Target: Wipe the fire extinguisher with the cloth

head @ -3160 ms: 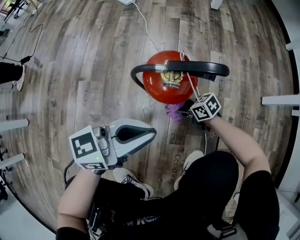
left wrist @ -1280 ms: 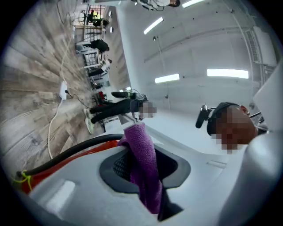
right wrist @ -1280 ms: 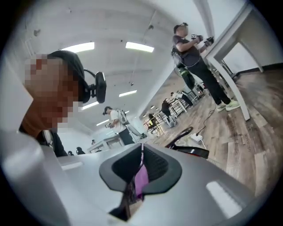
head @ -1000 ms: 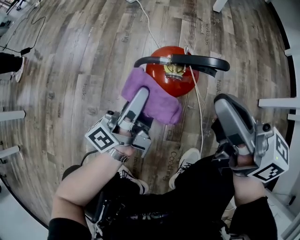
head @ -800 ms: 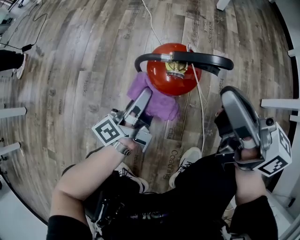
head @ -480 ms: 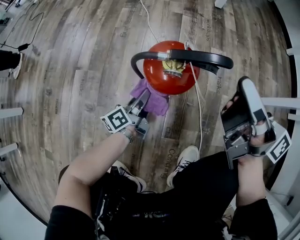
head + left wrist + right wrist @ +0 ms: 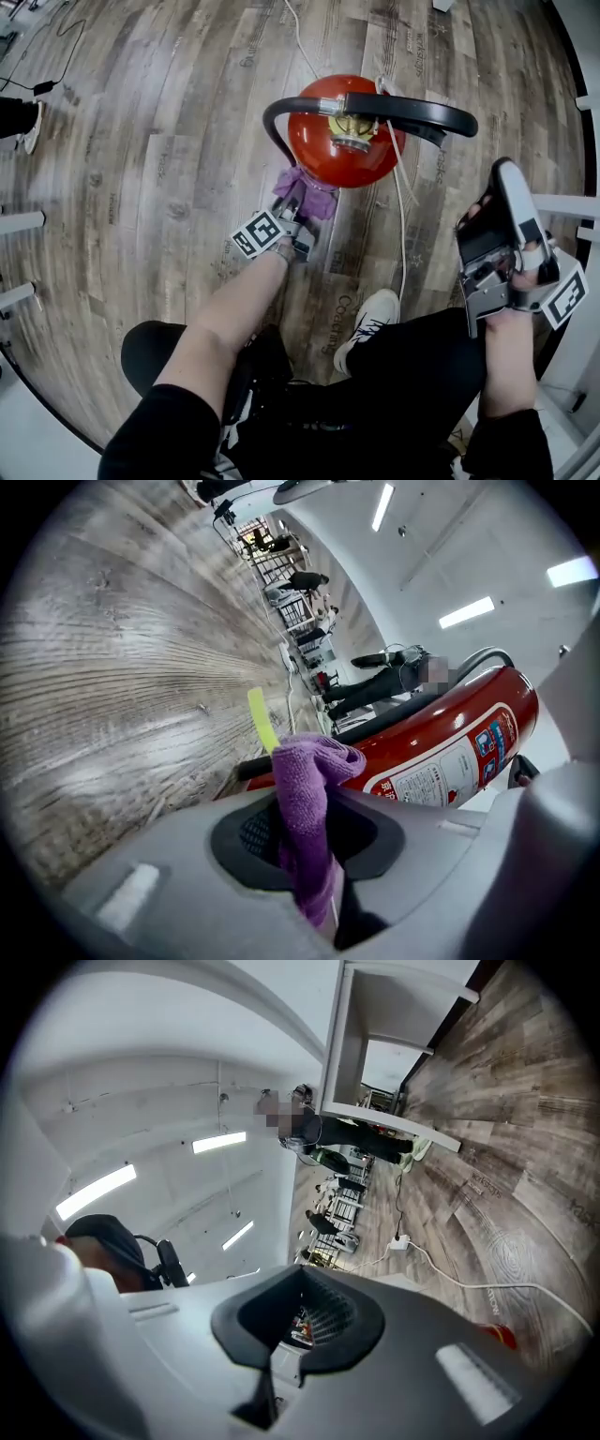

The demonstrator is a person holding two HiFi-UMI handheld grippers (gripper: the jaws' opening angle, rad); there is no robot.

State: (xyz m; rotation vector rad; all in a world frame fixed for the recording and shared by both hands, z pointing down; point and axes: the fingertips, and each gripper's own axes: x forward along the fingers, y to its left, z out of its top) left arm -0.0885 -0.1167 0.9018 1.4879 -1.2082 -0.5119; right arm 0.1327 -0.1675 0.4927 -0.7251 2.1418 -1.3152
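Seemingly mid-wipe, with left gripper (image 7: 292,197) clamped on purple cloth (image 7: 309,771) low against fire extinguisher (image 7: 323,150) (right gripper (image 7: 504,173) empty, jaws together, well apart), other sides probably left.

The grey plastic right gripper (image 7: 300,1316) is pressing its two jaws together on nothing, low in the tilted picture beneath a white table frame (image 7: 339,1044). A person in dark clothing (image 7: 347,1138) is showing just under that frame. A thin white cable (image 7: 487,1283) is trailing across the grey-brown wood plank floor (image 7: 525,1119) to a white plug block (image 7: 401,1241) below the frame. Long ceiling strip lights (image 7: 94,1192) are glowing to its left.
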